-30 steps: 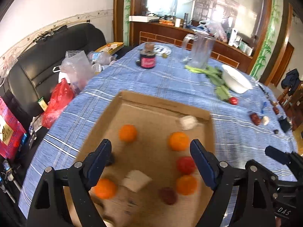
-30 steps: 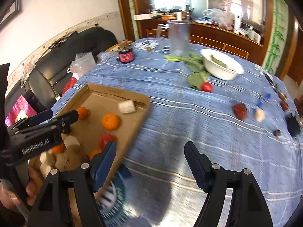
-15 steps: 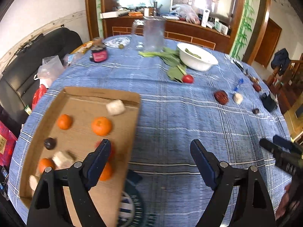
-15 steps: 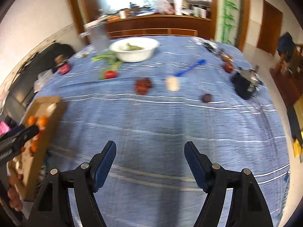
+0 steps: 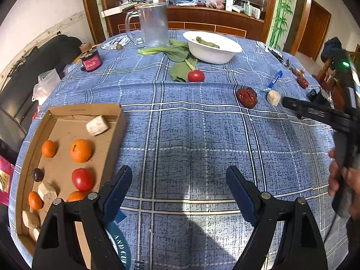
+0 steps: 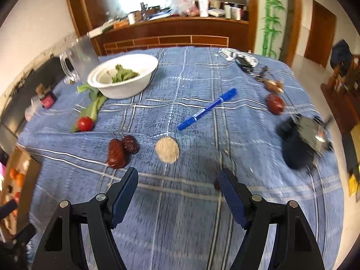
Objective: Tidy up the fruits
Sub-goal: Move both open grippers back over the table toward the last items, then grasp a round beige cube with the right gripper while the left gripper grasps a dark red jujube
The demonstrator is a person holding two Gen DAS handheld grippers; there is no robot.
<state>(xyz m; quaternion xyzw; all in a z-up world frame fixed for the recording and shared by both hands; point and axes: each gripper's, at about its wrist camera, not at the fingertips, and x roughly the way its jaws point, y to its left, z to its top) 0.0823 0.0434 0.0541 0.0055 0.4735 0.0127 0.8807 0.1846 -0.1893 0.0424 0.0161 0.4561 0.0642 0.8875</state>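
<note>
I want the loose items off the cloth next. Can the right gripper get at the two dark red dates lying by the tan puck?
Probably yes. The right gripper is open and empty, and the dates lie just ahead, with only bare tablecloth between; the tan puck sits clear beside them.

We see both wrist views tilted down over the table (image 5: 180,135), close; both share the white bowl (image 5: 212,49) (image 6: 122,78).

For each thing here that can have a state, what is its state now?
Left hand-held gripper: open, empty.
Right hand-held gripper: open, empty.
Cardboard tray: open, holding fruit.
White bowl: upright, greens inside.
Clear jug: upright.
Blue pen: lying flat, capped.
</note>
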